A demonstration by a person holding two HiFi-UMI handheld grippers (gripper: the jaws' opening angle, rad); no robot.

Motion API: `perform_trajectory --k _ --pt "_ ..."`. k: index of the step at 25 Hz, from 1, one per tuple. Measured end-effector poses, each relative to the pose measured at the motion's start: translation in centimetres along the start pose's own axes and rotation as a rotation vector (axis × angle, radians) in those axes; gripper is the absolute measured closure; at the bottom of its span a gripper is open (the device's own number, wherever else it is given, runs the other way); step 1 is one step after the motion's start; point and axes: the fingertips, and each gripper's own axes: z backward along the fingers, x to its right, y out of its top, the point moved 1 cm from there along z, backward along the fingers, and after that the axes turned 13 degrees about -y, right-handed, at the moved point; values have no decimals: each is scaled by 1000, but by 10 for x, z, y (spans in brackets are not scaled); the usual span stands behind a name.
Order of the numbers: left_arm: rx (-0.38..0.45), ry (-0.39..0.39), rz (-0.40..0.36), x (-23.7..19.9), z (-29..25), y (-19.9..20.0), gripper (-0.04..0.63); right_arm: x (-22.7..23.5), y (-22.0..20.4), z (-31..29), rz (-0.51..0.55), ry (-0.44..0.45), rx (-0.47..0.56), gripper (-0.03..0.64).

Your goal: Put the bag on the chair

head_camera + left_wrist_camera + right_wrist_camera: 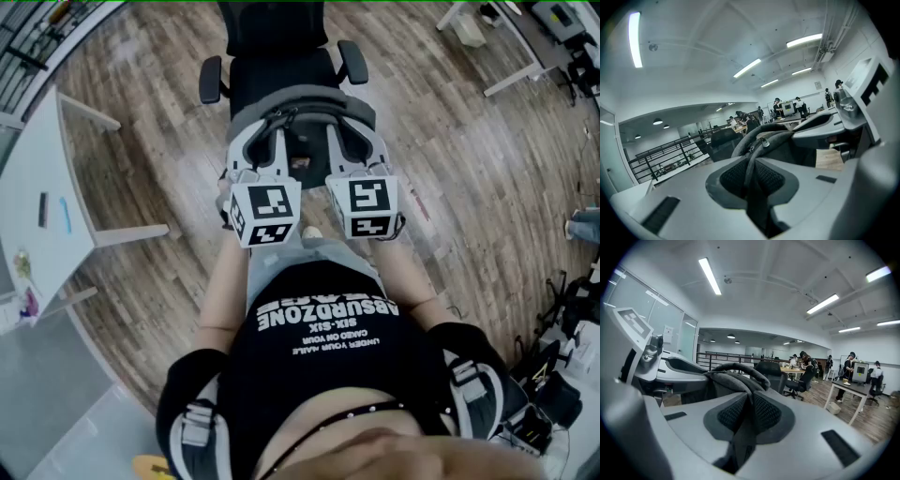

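A grey and black bag (pixel 302 105) hangs between my two grippers, right in front of a black office chair (pixel 281 66) with armrests. I cannot tell whether the bag touches the seat. My left gripper (pixel 265 142) holds the bag's left side and my right gripper (pixel 343 141) its right side. In the left gripper view the left gripper (pixel 751 180) is shut on a dark strap of the bag (pixel 776 143). In the right gripper view the right gripper (pixel 746 414) pinches the bag's dark fabric (pixel 736 376). The chair's back (pixel 769 370) stands just beyond.
A white table (pixel 37 206) with small items stands at the left on the wooden floor. More desk legs (pixel 511 77) are at the far right. People work at desks (pixel 853 385) in the background, and a black railing (pixel 670 157) runs behind.
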Motion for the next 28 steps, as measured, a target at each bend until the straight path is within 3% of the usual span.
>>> perform_trajectory --k 10,18,28 --pt "-51 -44 22 -46 -41 -19 532 -16 -4 -64 -13 37 -44 560" --pt "-67 -63 13 -91 -78 -23 532 -27 2 -121 -8 25 -80 560" --pt "-48 -112 9 -150 -112 -21 532 -44 24 -180 5 -17 -49 560"
